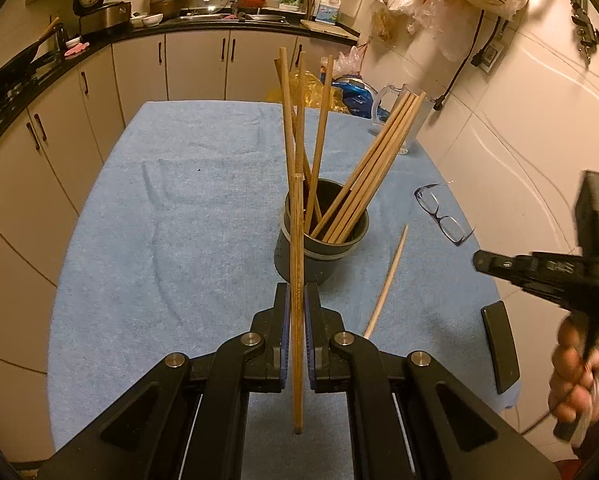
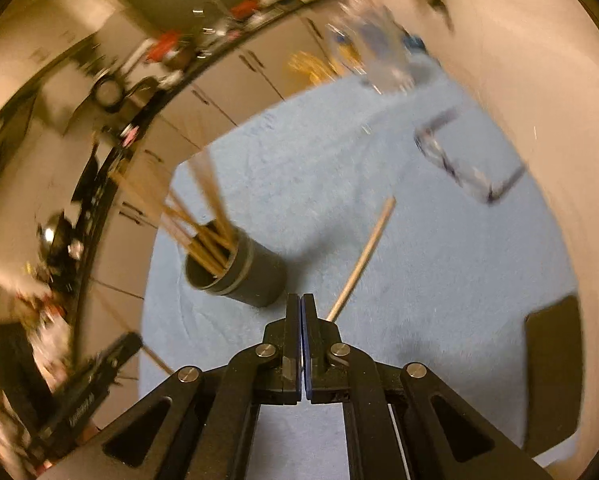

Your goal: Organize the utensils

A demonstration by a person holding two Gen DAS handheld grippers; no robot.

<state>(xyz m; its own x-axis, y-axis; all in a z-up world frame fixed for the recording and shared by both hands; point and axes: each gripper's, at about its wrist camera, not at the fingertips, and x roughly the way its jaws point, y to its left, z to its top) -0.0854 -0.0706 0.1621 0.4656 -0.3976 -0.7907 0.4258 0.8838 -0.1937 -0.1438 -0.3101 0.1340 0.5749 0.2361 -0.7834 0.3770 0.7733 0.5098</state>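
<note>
A dark grey round holder (image 1: 324,240) stands on the blue towel (image 1: 171,216) with several wooden chopsticks (image 1: 363,176) leaning in it. My left gripper (image 1: 297,296) is shut on one wooden chopstick (image 1: 297,240), held upright just in front of the holder. Another chopstick (image 1: 387,284) lies loose on the towel to the right of the holder. In the blurred right wrist view, my right gripper (image 2: 301,304) is shut and empty, above the towel between the holder (image 2: 239,268) and the loose chopstick (image 2: 363,256). The right gripper also shows at the right edge of the left wrist view (image 1: 483,262).
A pair of glasses (image 1: 443,214) lies at the towel's right side by the wall. A black phone (image 1: 499,354) lies at the near right edge. A clear jug (image 1: 403,116) and plastic bags (image 1: 339,92) stand at the far end. Kitchen counter and cabinets lie beyond and left.
</note>
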